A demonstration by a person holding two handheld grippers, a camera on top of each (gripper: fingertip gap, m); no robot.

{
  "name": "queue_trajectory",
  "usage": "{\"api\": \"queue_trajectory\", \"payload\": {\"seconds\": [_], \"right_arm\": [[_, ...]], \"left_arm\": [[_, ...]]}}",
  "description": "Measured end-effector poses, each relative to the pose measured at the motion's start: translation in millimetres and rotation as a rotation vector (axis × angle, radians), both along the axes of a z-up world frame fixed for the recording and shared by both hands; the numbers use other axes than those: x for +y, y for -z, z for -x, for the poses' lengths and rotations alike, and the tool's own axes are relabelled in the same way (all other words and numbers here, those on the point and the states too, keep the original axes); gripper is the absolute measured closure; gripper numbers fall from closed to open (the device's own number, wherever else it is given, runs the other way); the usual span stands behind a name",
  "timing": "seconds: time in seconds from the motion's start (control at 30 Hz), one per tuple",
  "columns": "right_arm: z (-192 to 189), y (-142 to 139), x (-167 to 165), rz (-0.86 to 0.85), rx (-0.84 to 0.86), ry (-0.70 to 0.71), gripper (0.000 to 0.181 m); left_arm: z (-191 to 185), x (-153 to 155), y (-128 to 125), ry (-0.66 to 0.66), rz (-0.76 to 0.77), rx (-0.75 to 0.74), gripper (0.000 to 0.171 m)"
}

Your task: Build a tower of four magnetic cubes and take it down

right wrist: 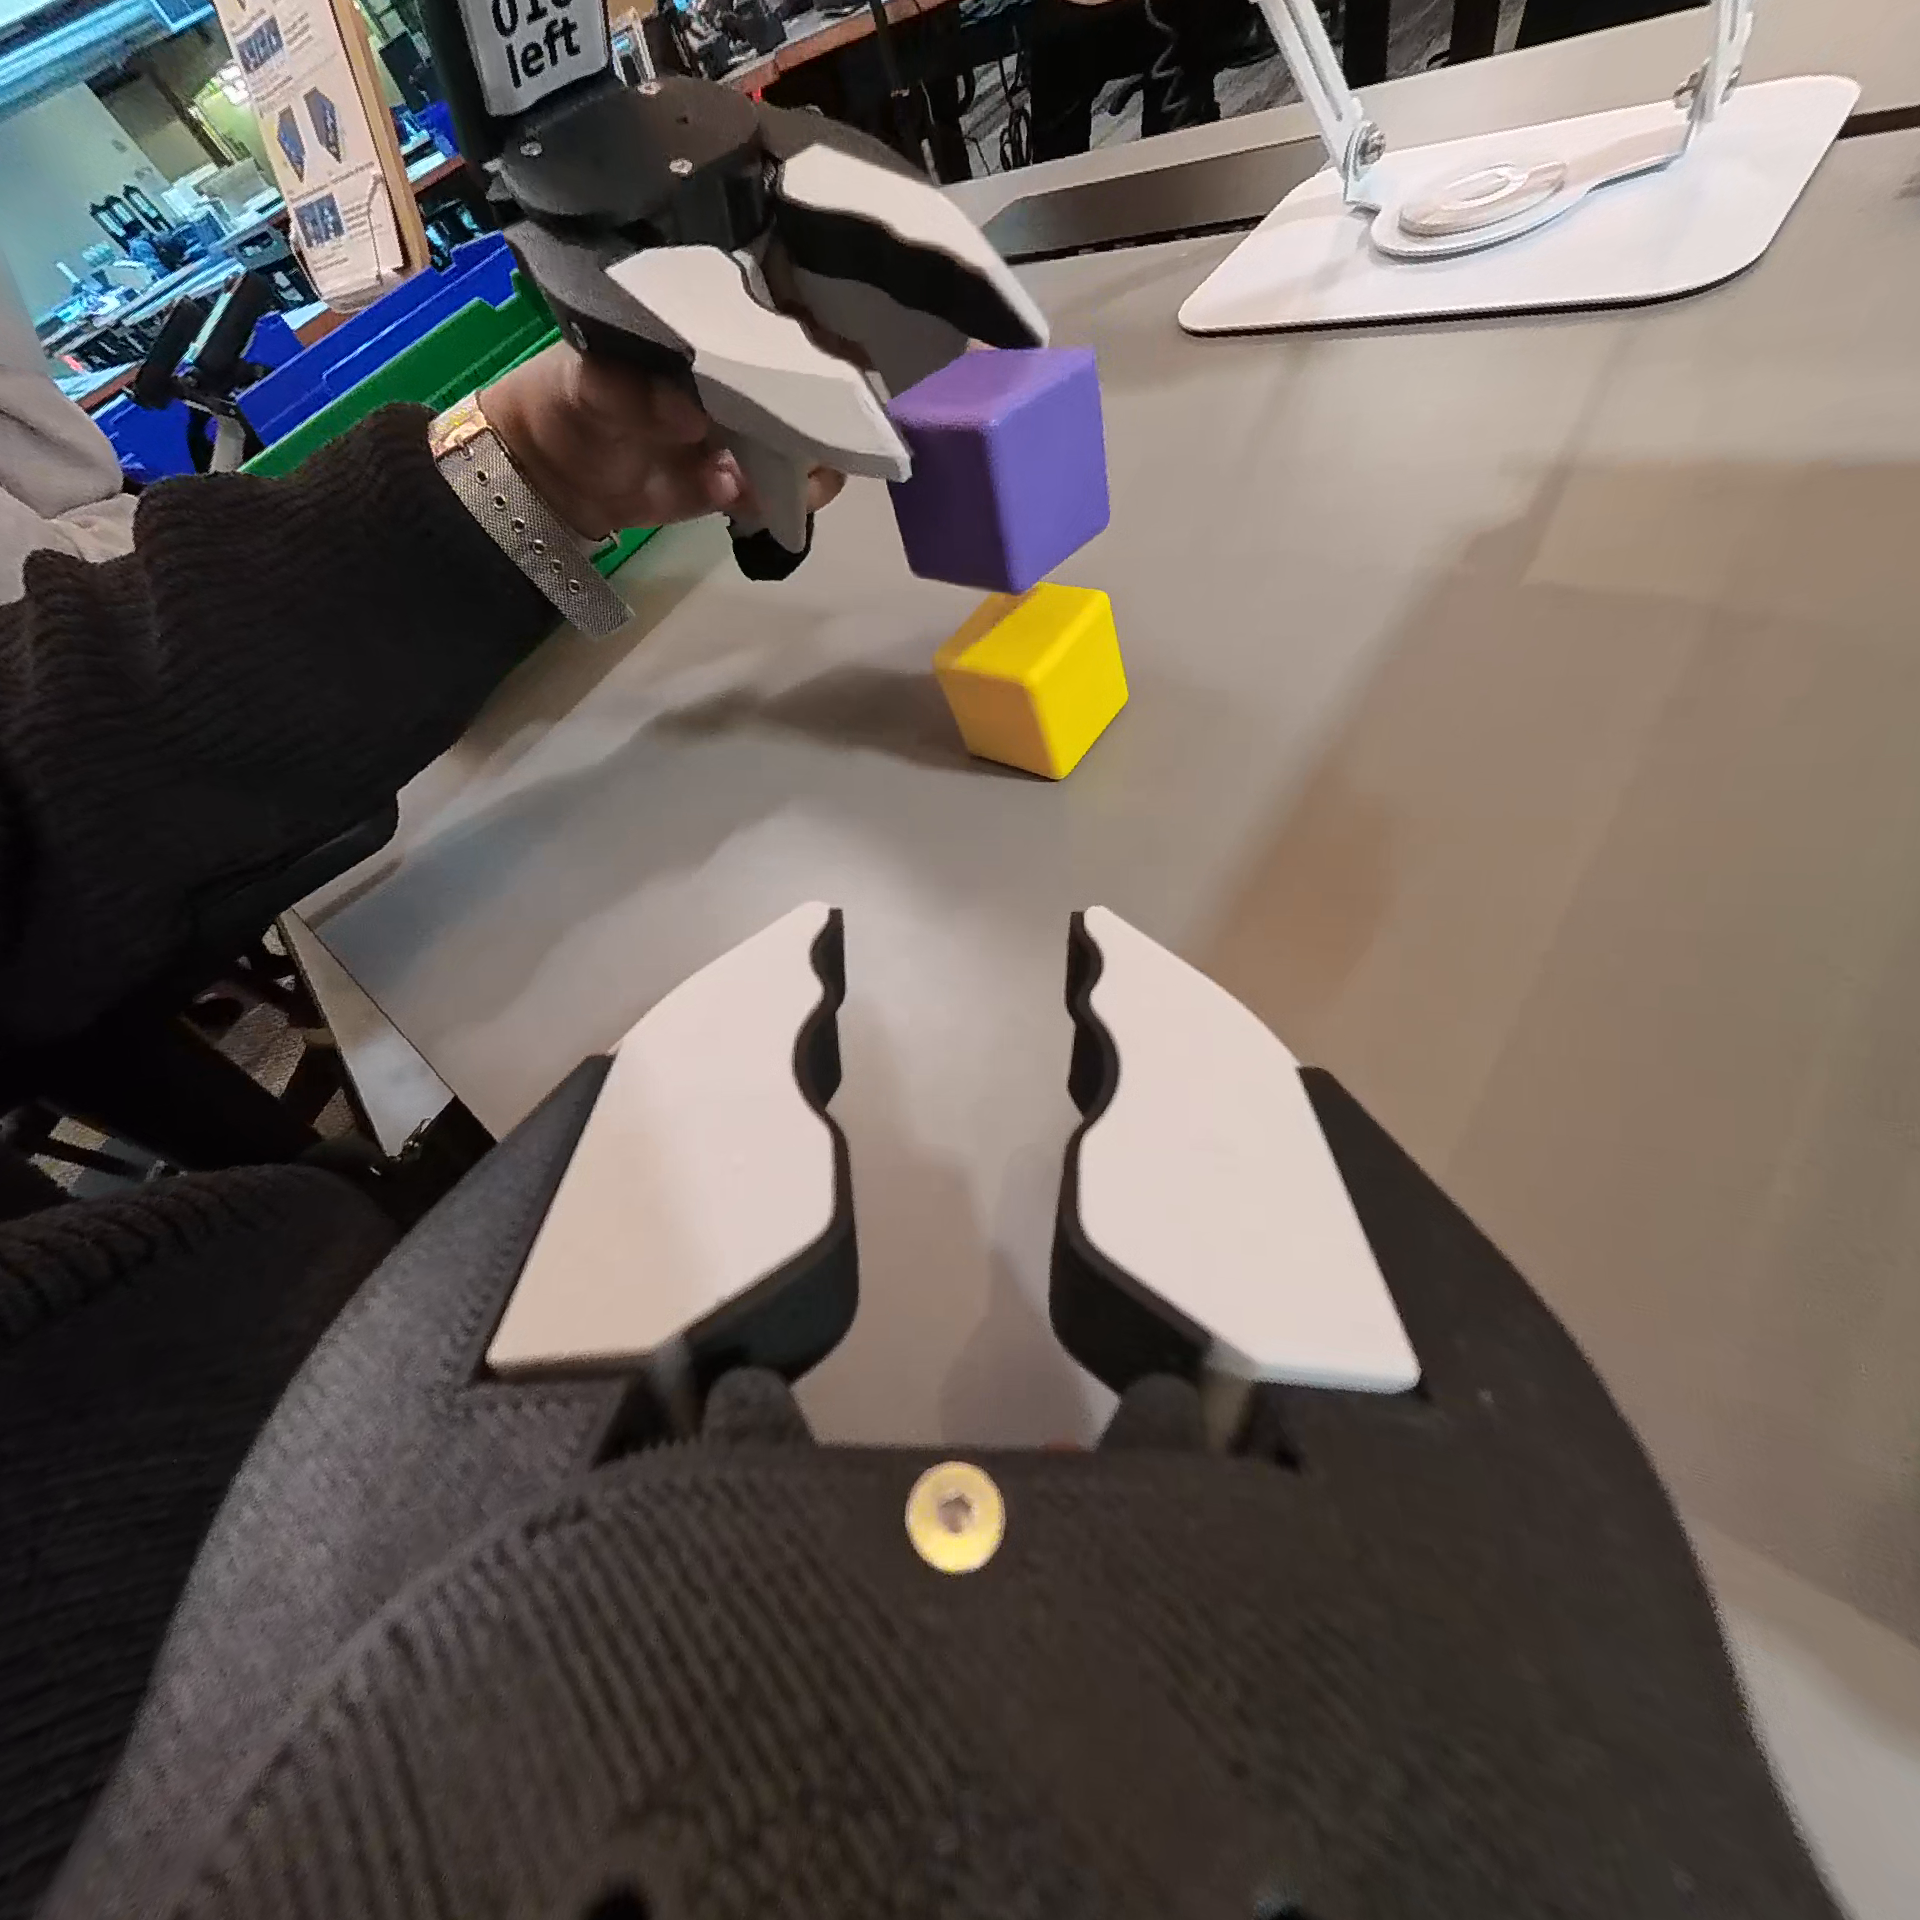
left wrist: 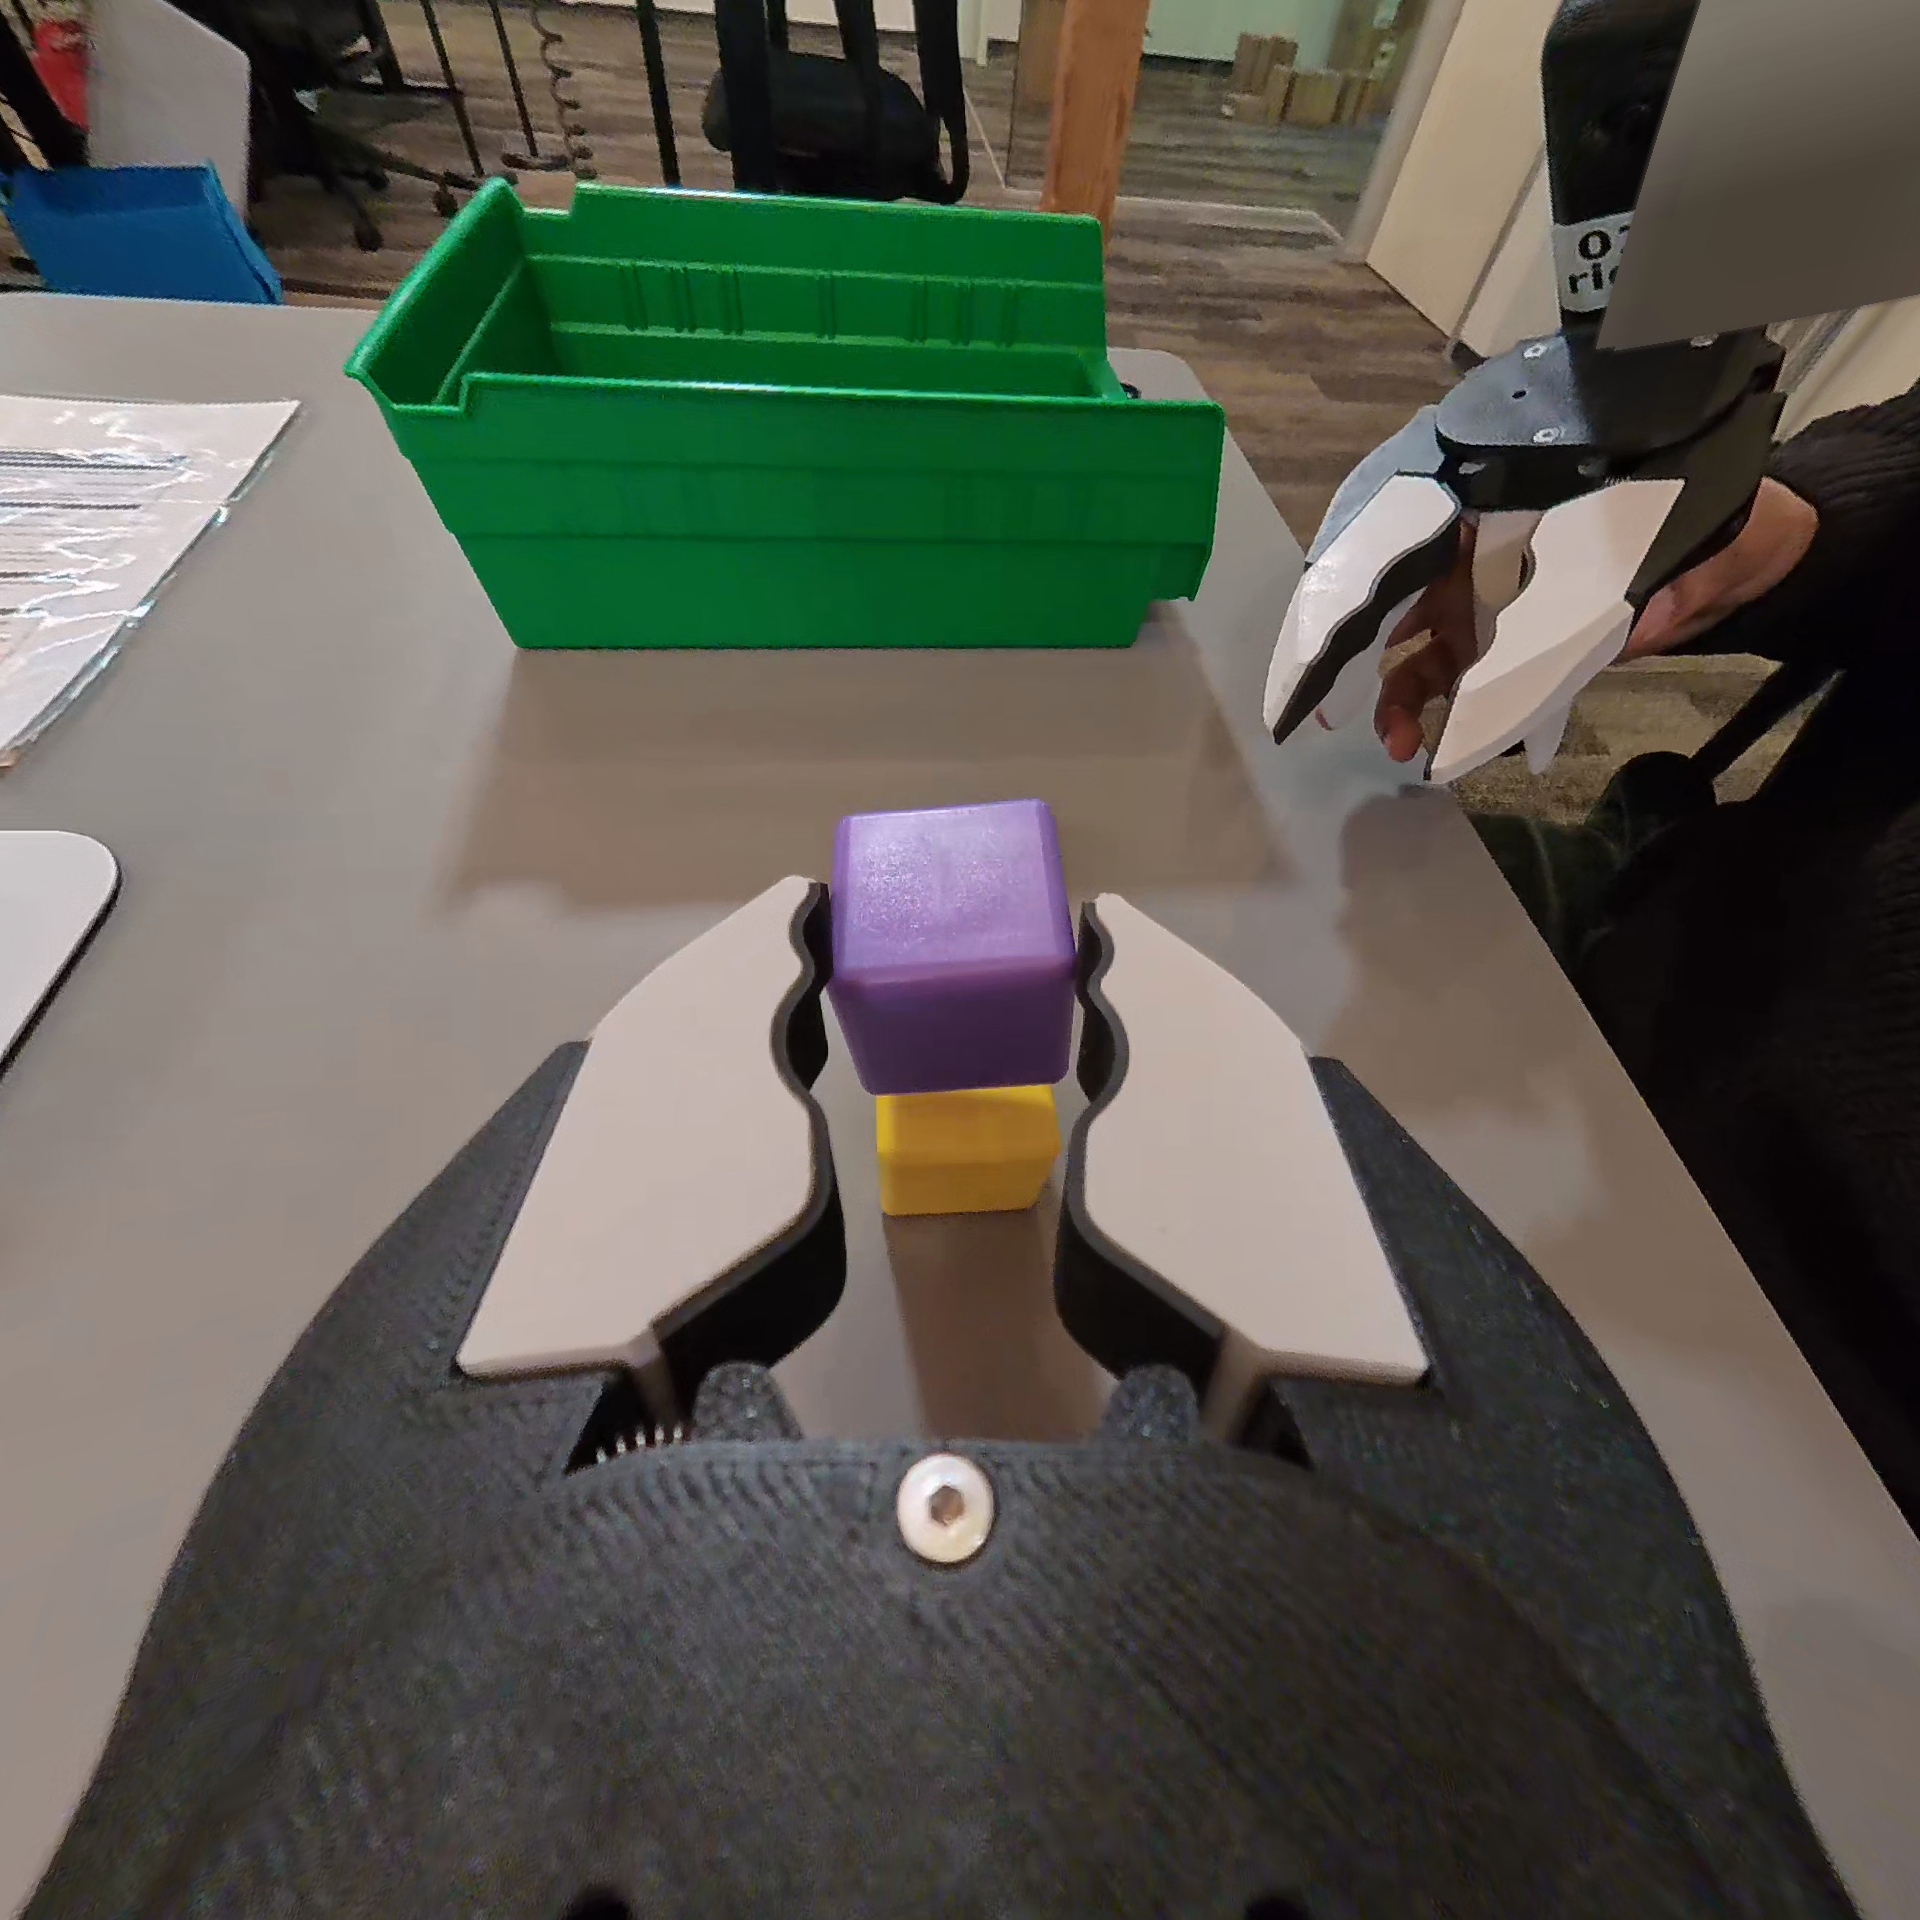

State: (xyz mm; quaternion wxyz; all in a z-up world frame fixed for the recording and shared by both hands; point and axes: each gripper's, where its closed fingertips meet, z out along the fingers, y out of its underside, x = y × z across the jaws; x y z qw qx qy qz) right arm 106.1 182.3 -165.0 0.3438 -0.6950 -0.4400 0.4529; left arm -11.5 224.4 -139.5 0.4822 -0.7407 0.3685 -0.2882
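Left gripper (left wrist: 951, 935) pinches purple cube (left wrist: 948, 940) above yellow cube (left wrist: 966, 1151), which rests on grey table (left wrist: 312, 935); contact between cubes uncertain. Green bin (left wrist: 790, 499) stands near the far edge. Right gripper (right wrist: 956, 940) spread, empty, over the table's right edge.

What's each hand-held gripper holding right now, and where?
Left hand-held gripper grips the purple cube by opposite side faces; right hand-held gripper holds nothing.

2 cubes (left wrist: 951, 940), 1 bin (left wrist: 790, 488), 2 tools (left wrist: 951, 935)
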Motion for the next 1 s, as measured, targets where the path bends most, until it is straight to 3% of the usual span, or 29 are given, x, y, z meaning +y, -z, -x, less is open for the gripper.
{"api": "queue_trajectory", "payload": {"seconds": [0.4, 1.0], "right_arm": [[1, 0, 0, 0.008, 0.001, -0.005, 0.140], [2, 0, -1, 0.019, 0.002, -0.008, 0.140]], "left_arm": [[0, -3, 18, 0.013, 0.041, 0.042, 0.125], [-2, -7, 20, 0.006, 0.016, 0.050, 0.126]]}}
